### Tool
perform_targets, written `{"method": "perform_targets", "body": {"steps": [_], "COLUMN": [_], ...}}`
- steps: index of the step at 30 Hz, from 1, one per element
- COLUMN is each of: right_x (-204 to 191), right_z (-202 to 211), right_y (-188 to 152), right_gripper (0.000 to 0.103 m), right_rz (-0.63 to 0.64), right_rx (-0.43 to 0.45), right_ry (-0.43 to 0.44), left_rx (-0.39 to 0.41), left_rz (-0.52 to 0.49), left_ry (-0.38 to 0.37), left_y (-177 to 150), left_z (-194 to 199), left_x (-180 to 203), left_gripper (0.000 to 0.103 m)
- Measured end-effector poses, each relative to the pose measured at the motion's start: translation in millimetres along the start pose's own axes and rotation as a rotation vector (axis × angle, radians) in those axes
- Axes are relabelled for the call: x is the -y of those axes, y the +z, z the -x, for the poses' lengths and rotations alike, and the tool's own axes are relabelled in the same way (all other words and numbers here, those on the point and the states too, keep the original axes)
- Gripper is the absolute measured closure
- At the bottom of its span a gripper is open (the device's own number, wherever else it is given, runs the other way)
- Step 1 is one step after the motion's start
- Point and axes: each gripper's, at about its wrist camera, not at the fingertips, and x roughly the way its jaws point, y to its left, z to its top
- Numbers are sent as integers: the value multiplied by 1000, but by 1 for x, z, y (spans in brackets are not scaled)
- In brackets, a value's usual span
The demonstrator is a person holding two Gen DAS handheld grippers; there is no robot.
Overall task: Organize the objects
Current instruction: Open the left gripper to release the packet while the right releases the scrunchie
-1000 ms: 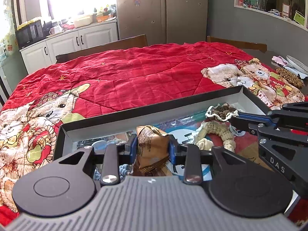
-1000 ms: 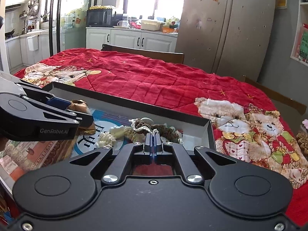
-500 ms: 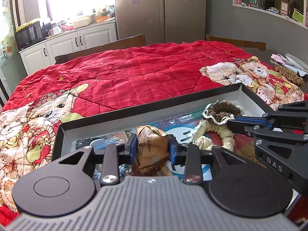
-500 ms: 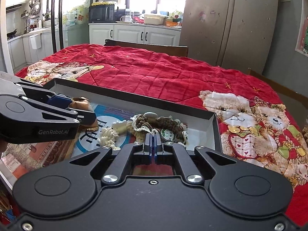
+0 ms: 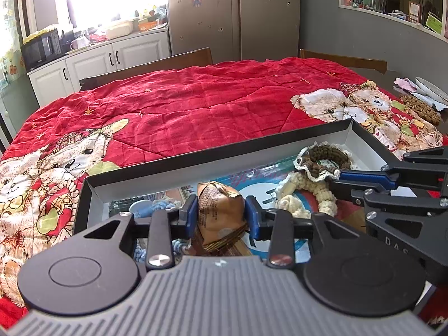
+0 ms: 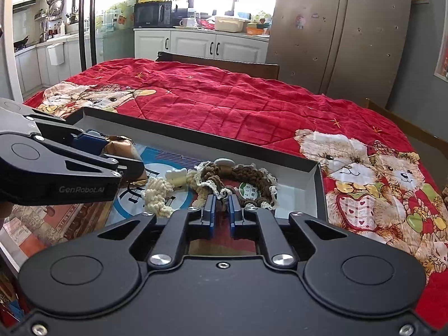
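Both grippers work over a shallow black-rimmed box [image 5: 179,165] that lies on a table covered by a red quilt [image 5: 196,103]. The left gripper [image 5: 221,214] has its blue fingers [image 5: 188,215] closed on a brown foil packet [image 5: 218,215], held above the near-left part of the box floor. The right gripper [image 6: 221,210] has its fingers [image 6: 209,214] parted by a narrow gap, with nothing pinched between them; they sit just in front of a brown crocheted coaster with a cream lace edge [image 6: 246,180], which lies toward the far-right corner of the box beside a cream crocheted piece [image 6: 156,193]. Compared with the frame half a second earlier, the right fingers, then pressed together, have separated, and the coaster lies flatter on the box floor, which suggests a release; the left grip on the packet is unchanged. Risks, as a judgement: the lace edge or yarn loops may snag a right fingertip as that gripper draws back, dragging the coaster out of place; the crinkled packet is soft and slippery, so it may rotate or slip in the left grip; and the two grippers are near each other over the box, so a careless move could bring them into contact.
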Motion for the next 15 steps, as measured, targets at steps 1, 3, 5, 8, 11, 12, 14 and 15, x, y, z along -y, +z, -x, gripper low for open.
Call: {"method": "perform_targets", "body": {"steps": [1,3,5,8,11,12,14,15], "right_x": [0,0,0,0,1,1,0,0], "right_z": [0,0,0,0,1,1,1,1], "right_y": [0,0,0,0,0,0,0,0], "right_gripper": [93,92,92,86,80,79,77,76], "right_rz": [1,-2,-2,-3,-6,-6,-5,-5], "right_rx": [-1,-3,-5,-7,-6,-5,-5,-4], "right_ry": [2,6,9,8,10,10,9,8], "left_rx": [0,-2,-4,0,3,2,-1,-1], "left_rz": [0,0,2,5,8,10,14,15], "left_ry": [0,0,2,5,11,10,9,9], "left_y": [0,0,0,-1,-1,-1,0,0], "left_z": [0,0,0,0,1,2,2,3], "left_x": [0,0,-1,-1,-1,-1,-2,-2], "left_gripper": [60,57,53,48,43,43,43,43]}}
